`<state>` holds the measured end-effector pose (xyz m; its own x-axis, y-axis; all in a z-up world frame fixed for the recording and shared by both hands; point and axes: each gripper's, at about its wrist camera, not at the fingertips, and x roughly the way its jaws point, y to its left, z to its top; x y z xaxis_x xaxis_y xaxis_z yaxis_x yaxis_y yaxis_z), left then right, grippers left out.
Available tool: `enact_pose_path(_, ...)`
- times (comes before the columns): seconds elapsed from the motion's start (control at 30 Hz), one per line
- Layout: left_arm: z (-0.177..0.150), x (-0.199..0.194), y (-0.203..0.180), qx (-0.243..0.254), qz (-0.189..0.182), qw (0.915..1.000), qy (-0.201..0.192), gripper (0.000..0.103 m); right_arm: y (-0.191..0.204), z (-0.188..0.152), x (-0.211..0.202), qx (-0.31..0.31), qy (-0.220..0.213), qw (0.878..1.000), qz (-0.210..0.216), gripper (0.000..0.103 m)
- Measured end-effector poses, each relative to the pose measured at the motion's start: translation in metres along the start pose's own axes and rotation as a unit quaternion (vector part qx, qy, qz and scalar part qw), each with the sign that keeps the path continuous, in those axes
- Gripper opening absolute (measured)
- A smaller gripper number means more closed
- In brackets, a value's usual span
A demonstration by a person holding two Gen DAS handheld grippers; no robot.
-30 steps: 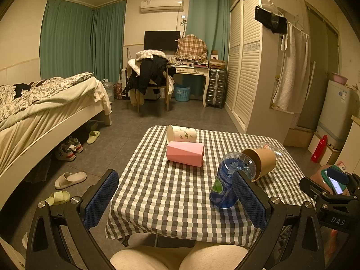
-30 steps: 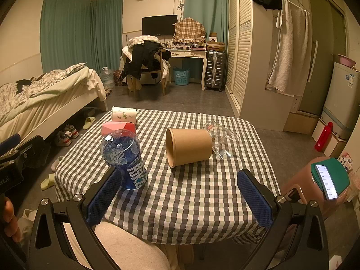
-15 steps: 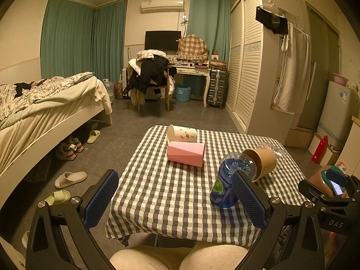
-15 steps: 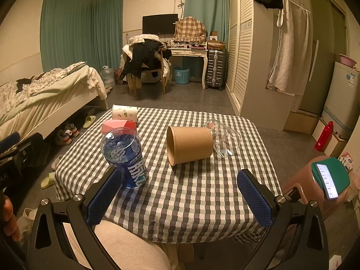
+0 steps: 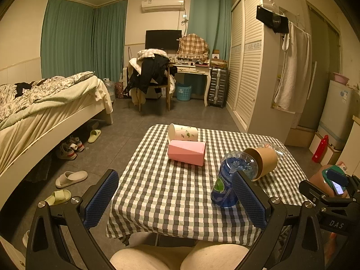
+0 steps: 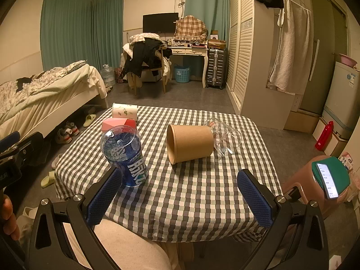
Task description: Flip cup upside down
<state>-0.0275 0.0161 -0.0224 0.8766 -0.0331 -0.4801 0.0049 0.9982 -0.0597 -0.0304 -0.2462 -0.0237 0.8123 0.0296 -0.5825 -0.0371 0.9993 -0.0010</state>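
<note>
Presently both grippers hang at the near edge of the checked worktop, each with jaws spread wide and holding nothing. The left gripper frames the worktop's left half; the right gripper frames its middle.

The brown paper cup lies on its side at mid-worktop, mouth facing left. The right wrist view shows its full length and open rim; the left wrist view shows it partly hidden behind the blue plastic cup, which stands inverted near the front edge. A clear glass cup lies on its side touching the brown cup's far right end, plain in the right wrist view and only a sliver in the left.

A pink box and a white printed cup, also on its side, sit at the far left; the right wrist view shows the box mostly hidden behind the blue cup. Only the right wrist view shows fully the phone on a stool to the right.
</note>
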Motion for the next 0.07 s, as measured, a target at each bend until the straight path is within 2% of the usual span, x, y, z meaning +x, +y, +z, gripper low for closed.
enact_pose_path(0.07,0.0008,0.001,-0.0009,0.0,0.002,1.0,0.001,0.103,0.0001,0.0001,0.0001,0.0,0.0,1.0,0.0,0.103)
